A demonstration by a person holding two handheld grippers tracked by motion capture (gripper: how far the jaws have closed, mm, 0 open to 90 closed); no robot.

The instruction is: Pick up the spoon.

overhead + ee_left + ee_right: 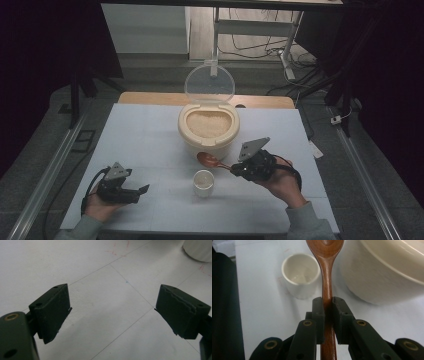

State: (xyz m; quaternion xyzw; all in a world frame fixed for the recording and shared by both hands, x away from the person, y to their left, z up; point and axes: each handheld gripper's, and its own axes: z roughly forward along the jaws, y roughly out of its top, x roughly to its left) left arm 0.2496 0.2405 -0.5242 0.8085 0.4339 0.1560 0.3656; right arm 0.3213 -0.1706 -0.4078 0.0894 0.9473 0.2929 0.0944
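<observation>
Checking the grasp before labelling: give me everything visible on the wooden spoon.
The wooden spoon is reddish-brown, glossy, with an oval bowl and a slim handle. The right gripper is shut on the handle, its jaws pressing both sides. In the high view the spoon lies about level, bowl end just in front of the cream rice container, above and behind the white cup, touching neither. Whether the bowl holds rice is unclear.

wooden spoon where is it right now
In the high view the wooden spoon is right of centre, clamped by its handle in the right gripper, its bowl held between the rice container and the small white cup.
</observation>
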